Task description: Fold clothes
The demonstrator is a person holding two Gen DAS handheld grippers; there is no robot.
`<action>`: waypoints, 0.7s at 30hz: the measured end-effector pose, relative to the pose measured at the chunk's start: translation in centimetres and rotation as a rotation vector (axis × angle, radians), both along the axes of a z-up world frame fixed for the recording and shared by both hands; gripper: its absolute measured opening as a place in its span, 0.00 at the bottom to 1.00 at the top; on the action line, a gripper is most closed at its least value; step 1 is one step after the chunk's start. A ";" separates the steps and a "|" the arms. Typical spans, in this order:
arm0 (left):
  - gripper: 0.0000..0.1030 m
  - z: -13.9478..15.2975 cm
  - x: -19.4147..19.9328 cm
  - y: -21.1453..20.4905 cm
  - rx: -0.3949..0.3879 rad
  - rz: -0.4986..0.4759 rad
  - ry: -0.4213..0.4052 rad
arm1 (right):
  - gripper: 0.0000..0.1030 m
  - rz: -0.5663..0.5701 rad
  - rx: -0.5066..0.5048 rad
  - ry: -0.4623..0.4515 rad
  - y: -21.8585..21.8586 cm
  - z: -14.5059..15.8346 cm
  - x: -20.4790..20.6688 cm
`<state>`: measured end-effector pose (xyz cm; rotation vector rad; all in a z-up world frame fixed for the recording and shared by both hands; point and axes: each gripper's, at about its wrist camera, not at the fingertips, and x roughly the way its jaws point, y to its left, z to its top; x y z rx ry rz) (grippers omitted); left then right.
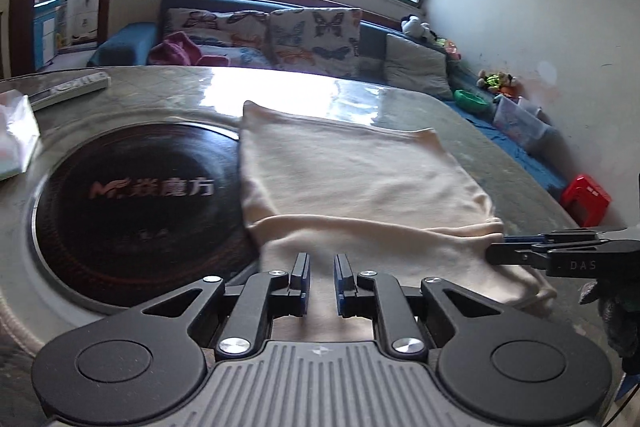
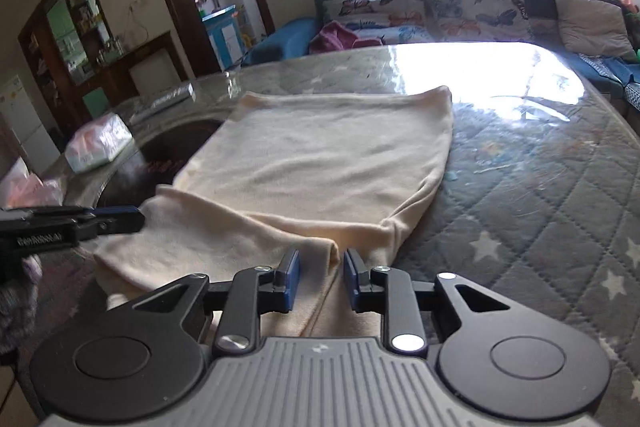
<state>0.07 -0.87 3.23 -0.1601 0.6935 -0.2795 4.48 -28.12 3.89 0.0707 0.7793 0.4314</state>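
Note:
A cream garment [image 1: 352, 183] lies flat on the table, its near part folded over into a thicker band [image 1: 360, 247]. It also shows in the right wrist view [image 2: 316, 163]. My left gripper [image 1: 322, 271] is open over the near left edge of the cloth, holding nothing. My right gripper [image 2: 320, 267] is open over the near right edge, a fold of cloth between its jaws but not pinched. Each gripper shows in the other's view: the right one [image 1: 520, 251] at the cloth's right corner, the left one [image 2: 116, 219] at its left corner.
The round table [image 2: 520, 187] has a quilted star cover under clear plastic. A dark induction cooktop [image 1: 132, 195] sits at its centre, partly under the cloth. A remote [image 1: 72, 89] and a tissue pack [image 2: 98, 143] lie left. A blue sofa [image 1: 280, 27] and red stool [image 1: 586, 199] stand behind.

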 end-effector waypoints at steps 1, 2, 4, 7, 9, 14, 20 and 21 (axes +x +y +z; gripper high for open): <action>0.14 0.1 -0.1 0.3 0.004 0.004 0.002 | 0.20 0.004 -0.016 -0.003 0.3 -0.1 0.0; 0.14 0.2 -0.1 0.6 0.006 0.006 0.003 | 0.15 0.006 -0.032 -0.011 0.5 0.0 -0.1; 0.15 0.6 -0.1 0.7 0.016 0.004 -0.001 | 0.07 0.002 -0.065 -0.050 1.0 0.7 -0.3; 0.17 1.3 0.2 0.4 0.025 -0.014 -0.024 | 0.06 -0.012 -0.097 -0.108 1.2 2.1 -0.5; 0.17 1.4 0.8 -0.1 0.032 -0.028 -0.028 | 0.06 -0.017 -0.111 -0.087 1.3 1.8 0.0; 0.17 0.8 2.0 -1.6 0.078 -0.060 -0.026 | 0.11 -0.042 -0.131 -0.046 1.2 0.5 0.7; 0.18 -0.4 2.6 -3.0 0.115 -0.122 -0.019 | 0.14 -0.001 -0.144 -0.134 1.3 2.2 -0.9; 0.18 -0.5 2.6 -3.3 0.125 -0.136 -0.020 | 0.14 0.021 -0.154 -0.147 1.6 2.4 -1.2</action>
